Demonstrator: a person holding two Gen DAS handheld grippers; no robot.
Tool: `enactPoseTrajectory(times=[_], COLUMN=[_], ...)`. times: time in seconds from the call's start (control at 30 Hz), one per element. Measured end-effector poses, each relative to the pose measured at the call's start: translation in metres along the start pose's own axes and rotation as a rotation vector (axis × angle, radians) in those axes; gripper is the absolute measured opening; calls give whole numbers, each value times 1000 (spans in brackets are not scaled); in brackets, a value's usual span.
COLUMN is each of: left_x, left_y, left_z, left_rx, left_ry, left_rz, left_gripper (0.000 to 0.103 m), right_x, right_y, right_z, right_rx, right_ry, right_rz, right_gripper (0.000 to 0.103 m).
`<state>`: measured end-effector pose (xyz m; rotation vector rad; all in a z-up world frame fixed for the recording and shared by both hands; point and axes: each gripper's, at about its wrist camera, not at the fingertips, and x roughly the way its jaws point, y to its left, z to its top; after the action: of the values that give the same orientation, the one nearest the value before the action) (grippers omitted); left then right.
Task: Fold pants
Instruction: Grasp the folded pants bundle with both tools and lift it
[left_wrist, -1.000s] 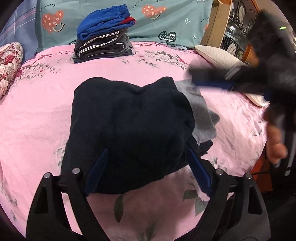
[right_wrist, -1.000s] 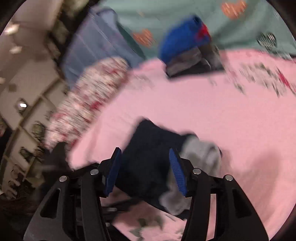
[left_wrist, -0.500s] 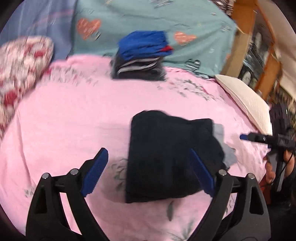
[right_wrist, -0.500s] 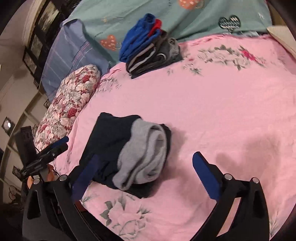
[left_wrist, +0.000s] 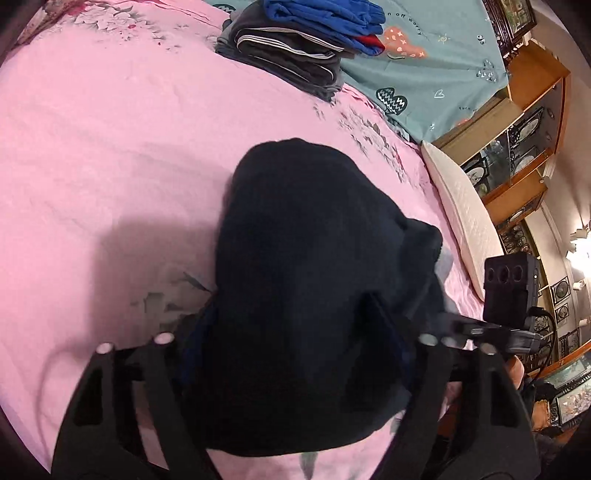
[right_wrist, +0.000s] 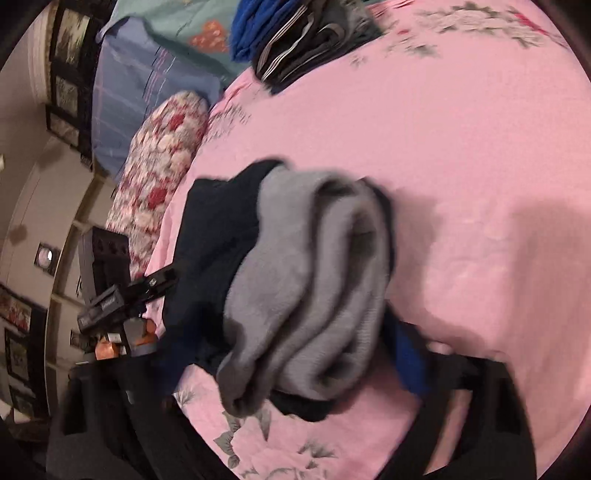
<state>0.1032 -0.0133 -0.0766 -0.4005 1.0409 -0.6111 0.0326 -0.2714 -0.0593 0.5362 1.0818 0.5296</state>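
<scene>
The folded dark navy pants lie on the pink floral bedsheet; their grey inner lining shows at the folded end in the right wrist view. My left gripper is open, its blue-padded fingers on either side of the near end of the bundle. My right gripper is open, its fingers either side of the grey end of the pants. Each gripper shows in the other's view: the right one, the left one.
A stack of folded clothes, blue on top, sits at the far side of the bed, also in the right wrist view. A white pillow, a floral pillow, a teal cover and wooden shelves surround the bed.
Both grippers have moved in close to the folded pants from opposite ends, so the bundle now sits between each pair of open fingers. The pants stay in place.
</scene>
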Motion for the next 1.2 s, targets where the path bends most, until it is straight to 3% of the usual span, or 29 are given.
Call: enactPoseTrajectory(times=[0.07, 0.13, 0.27, 0.33, 0.4, 0.47, 0.57, 0.63, 0.67, 0.73, 0.77, 0.8, 0.83, 0.9, 0.93, 1.0, 1.07, 1.13, 1.17, 1.2], left_x=[0, -4, -14, -13, -10, -17, -44, -49, -45, -31, -23, -16, -12, -8, -7, -1, 3, 1, 0, 3], left_y=[2, 2, -9, -8, -2, 0, -15, -24, -26, -19, -9, 5, 14, 14, 11, 2, 0, 4, 6, 10], left_z=[-1, -2, -8, -8, -6, -5, -2, 0, 1, 2, 2, 2, 2, 2, 1, 0, 1, 5, 5, 4], left_rx=[-17, -18, 27, 25, -2, -10, 72, 112, 129, 134, 108, 54, 15, 31, 48, 104, 116, 79, 55, 5], left_ry=[6, -4, -39, -32, -26, -42, -137, -138, -118, -82, -64, -41, -43, -69, -72, -59, -41, -22, -3, 39], left_rz=[-5, -25, 7, 24, 51, 62, 100, 99, 111, 136, 140, 109, 71, 56, 62, 95, 107, 57, -2, -87], left_gripper=[54, 45, 43, 50, 62, 63, 61, 67, 68, 69, 69, 77, 78, 80, 84, 89, 90, 84, 68, 43], right_x=[1, -3, -7, -7, -5, -12, -41, -50, -49, -38, -32, -22, -12, -3, 0, 11, 16, 13, 9, 7], right_y=[4, 4, 10, 12, 13, 17, 29, 28, 24, 8, 0, -7, -12, -16, -14, -5, 8, 8, 8, 8], right_z=[1, 2, -4, -4, -3, -2, 5, 12, 17, 18, 15, 13, 8, 2, 1, 0, 0, 0, 0, -1], right_rx=[-20, -30, -68, -75, -83, -94, -148, -152, -134, -69, -41, -18, 2, 22, 17, -9, -74, -70, -73, -71], right_ry=[-6, -13, -36, -37, -25, -34, -111, -112, -86, -34, -12, 17, 37, 15, 3, 16, 22, 15, 2, -9], right_rz=[4, 26, 7, -15, -61, -112, -165, -178, -167, -136, -117, -102, -71, 22, 58, 81, 22, 43, 42, 45], right_gripper=[52, 46, 46, 46, 54, 63, 63, 68, 78, 89, 89, 89, 89, 95, 94, 81, 55, 47, 45, 44])
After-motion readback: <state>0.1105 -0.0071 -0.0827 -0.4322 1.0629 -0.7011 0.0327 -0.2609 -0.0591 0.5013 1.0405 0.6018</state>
